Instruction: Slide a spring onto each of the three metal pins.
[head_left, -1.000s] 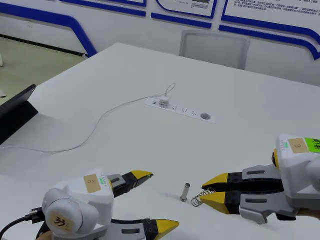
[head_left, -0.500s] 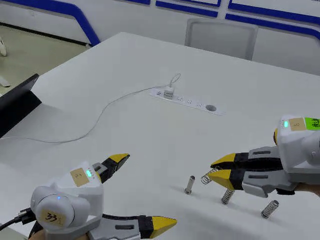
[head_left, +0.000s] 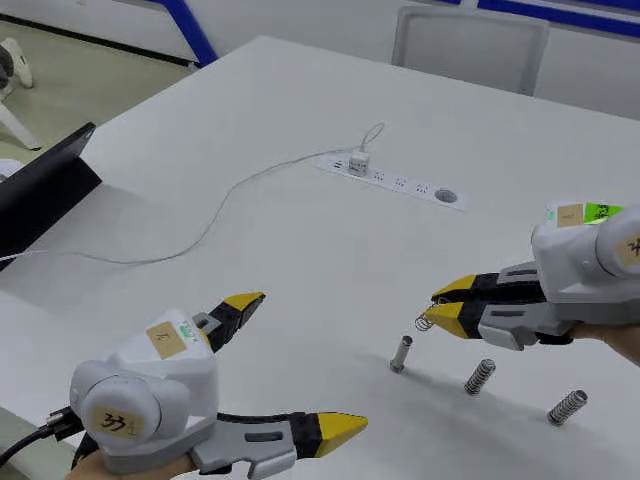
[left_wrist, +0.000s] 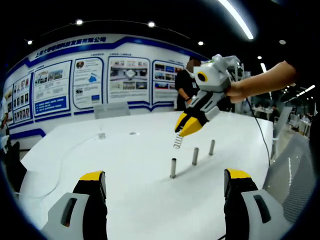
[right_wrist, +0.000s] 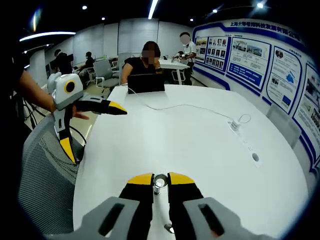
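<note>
Holding a small spring (head_left: 425, 322) at its yellow tips, the right claw (head_left: 447, 305) is almost shut and pinches the spring tight. The spring hangs in the air just above the bare pin (head_left: 401, 354) and a little to one side, not touching it. That pin stands up on the white desk (head_left: 300, 240), close to the desk's near edge. Two more pins stand in a row beside it, toward the desk's right side. The middle pin (head_left: 480, 376) and the far-right pin (head_left: 566, 407) each have a spring around them already. The left claw (head_left: 300, 363) is wide open and has nothing in it. It sits low by the near edge, well apart from the pins. A white power strip (head_left: 395, 182) with a cable (head_left: 212, 228) lies near the middle of the desk.
</note>
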